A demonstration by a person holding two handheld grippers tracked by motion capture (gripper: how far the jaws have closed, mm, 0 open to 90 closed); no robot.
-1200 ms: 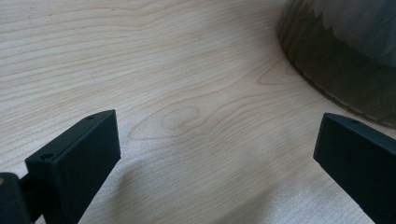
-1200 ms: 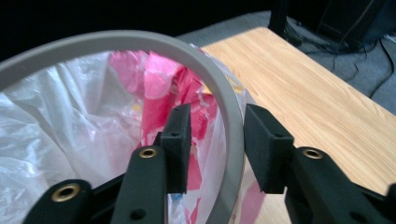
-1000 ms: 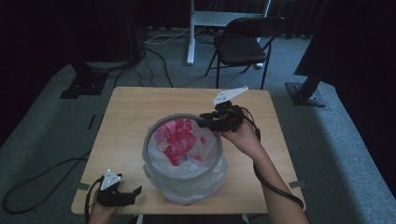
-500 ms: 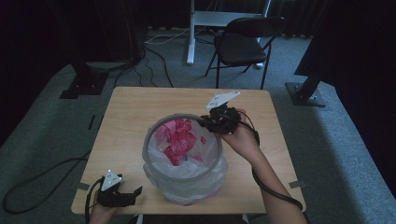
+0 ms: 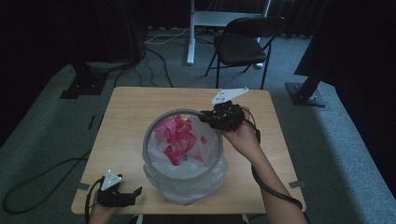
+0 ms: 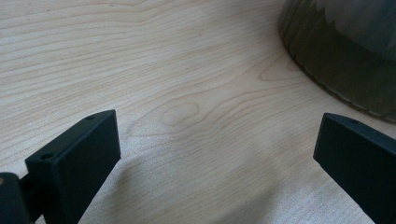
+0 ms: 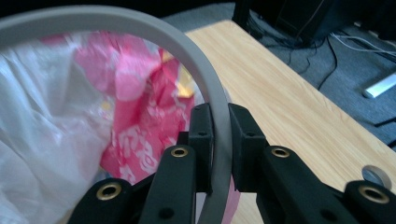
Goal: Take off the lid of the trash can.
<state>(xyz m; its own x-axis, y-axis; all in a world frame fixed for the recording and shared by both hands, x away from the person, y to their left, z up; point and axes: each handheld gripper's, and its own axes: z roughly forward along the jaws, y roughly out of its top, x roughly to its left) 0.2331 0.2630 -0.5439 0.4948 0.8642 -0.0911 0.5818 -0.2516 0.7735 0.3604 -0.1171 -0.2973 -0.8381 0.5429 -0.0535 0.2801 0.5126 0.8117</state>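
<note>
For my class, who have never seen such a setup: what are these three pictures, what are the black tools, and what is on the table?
A person at a wooden table holds hand-worked tongs in each hand. One picture looks down from above; the other two come from cameras riding on each tool. On the table stands a bin lined with a clear bag, with crumpled pink wrapping inside. The right tongs have just been closing and now clamp the bin's grey rim ring, one jaw on each side. The left tongs rest open near the table's front edge, holding nothing.
</note>
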